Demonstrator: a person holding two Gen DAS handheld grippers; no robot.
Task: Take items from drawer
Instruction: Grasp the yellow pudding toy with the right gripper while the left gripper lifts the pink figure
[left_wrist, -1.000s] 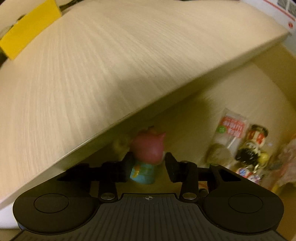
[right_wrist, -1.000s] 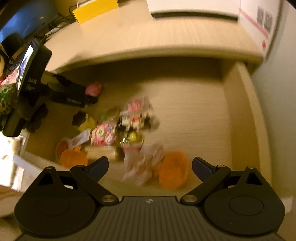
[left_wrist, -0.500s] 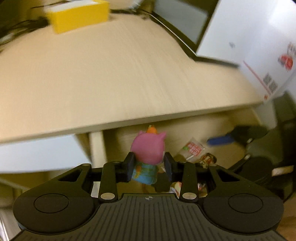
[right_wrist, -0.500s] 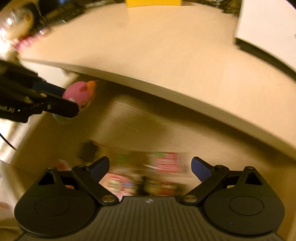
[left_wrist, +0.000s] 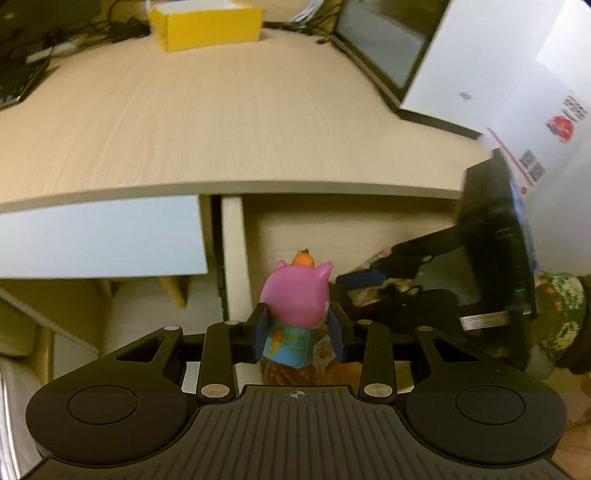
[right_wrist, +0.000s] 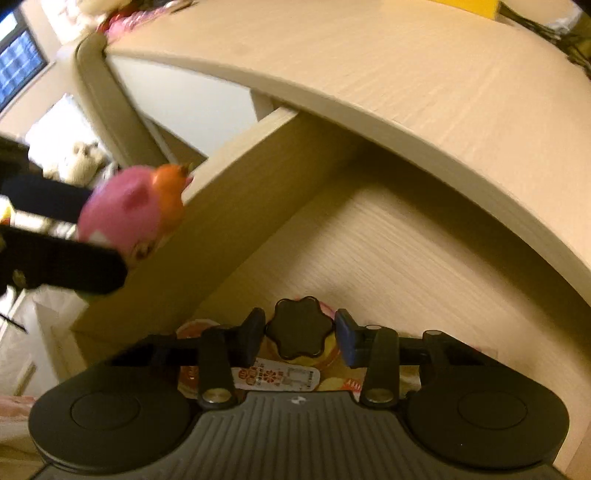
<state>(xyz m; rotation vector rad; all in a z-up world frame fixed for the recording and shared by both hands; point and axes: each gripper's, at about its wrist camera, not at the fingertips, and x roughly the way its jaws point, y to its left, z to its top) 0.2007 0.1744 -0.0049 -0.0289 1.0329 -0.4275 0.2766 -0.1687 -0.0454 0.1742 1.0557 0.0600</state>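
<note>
While packets remain in the drawer (right_wrist: 424, 236) | left gripper (left_wrist: 297, 332) clamps pig toy (left_wrist: 295, 295), lifted above drawer rim beside desk (left_wrist: 221, 122) | right gripper (right_wrist: 300, 339) clenched on black flower-shaped knob (right_wrist: 299, 326) inside drawer

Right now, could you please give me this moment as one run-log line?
left gripper: shut on pink pig toy | right gripper: shut on black flower-shaped knob | drawer: open

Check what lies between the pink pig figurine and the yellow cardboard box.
Just the desk's front edge and bare pale wood-grain desktop, in the left wrist view; the left gripper holds the pink pig figurine, the yellow cardboard box stands far back.
</note>
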